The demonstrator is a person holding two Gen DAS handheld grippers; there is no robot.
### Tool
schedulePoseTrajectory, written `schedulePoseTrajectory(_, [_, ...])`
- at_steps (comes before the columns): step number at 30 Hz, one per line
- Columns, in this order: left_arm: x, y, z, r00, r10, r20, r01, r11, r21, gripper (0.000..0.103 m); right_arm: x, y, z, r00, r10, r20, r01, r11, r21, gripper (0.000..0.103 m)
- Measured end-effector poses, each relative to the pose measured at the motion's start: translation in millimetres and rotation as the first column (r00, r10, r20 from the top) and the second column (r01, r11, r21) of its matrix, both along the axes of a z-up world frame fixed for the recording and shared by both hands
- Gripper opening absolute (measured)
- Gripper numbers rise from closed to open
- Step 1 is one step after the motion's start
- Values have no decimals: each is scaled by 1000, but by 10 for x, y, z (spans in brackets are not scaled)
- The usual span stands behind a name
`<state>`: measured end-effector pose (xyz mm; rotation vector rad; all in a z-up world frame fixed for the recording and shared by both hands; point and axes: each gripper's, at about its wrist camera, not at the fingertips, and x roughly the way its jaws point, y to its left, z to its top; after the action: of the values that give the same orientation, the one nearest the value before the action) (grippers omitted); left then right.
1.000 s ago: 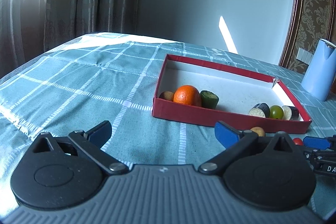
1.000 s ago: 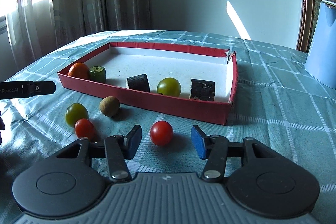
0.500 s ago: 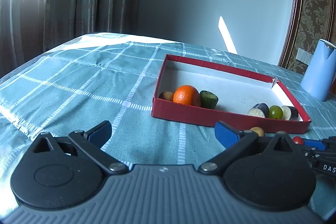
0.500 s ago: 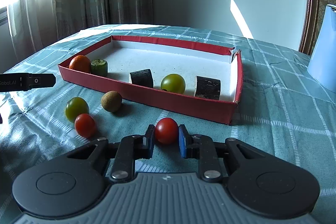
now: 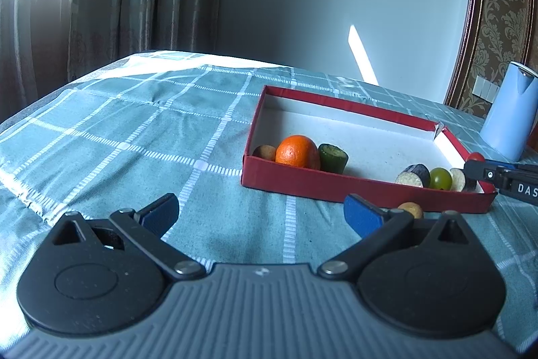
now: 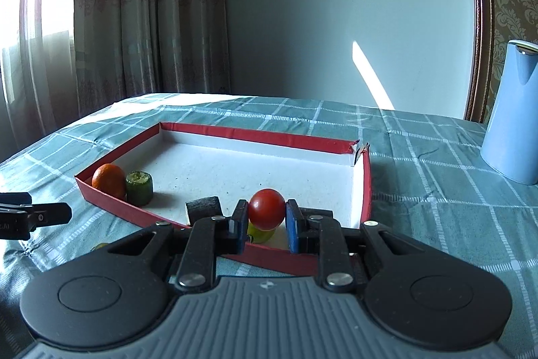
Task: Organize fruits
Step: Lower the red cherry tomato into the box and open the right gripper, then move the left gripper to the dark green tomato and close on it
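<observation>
My right gripper is shut on a red cherry tomato and holds it above the near wall of the red tray. In the tray lie an orange, a green cucumber piece, a dark eggplant piece and a green tomato, partly hidden by the fingers. In the left wrist view the tray holds the orange, a cucumber piece, a green tomato and eggplant pieces. My left gripper is open and empty, low over the cloth, left of the tray.
A blue kettle stands at the right on the checked green tablecloth. A brown kiwi lies on the cloth in front of the tray. The right gripper's tip with the tomato shows in the left wrist view. Curtains hang behind.
My right gripper closed on the red tomato, lifted it off the cloth and carried it forward over the tray's near wall. The left gripper stayed still and open.
</observation>
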<state>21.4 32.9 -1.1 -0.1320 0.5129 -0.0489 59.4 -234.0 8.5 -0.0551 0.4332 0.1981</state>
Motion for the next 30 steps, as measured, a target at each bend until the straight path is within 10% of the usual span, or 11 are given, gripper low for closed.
schedulePoseTrajectory(10, [15,-12,-7,1000,-6,-5,6,1000,4,103,-87,-512,-94,996,-66,53,52,972,230,23])
schedulePoseTrajectory(30, [-236,-334,50,991,-110,82,98,986,132,103,-265,-896,-166,980,-187,65,152,922,357,24])
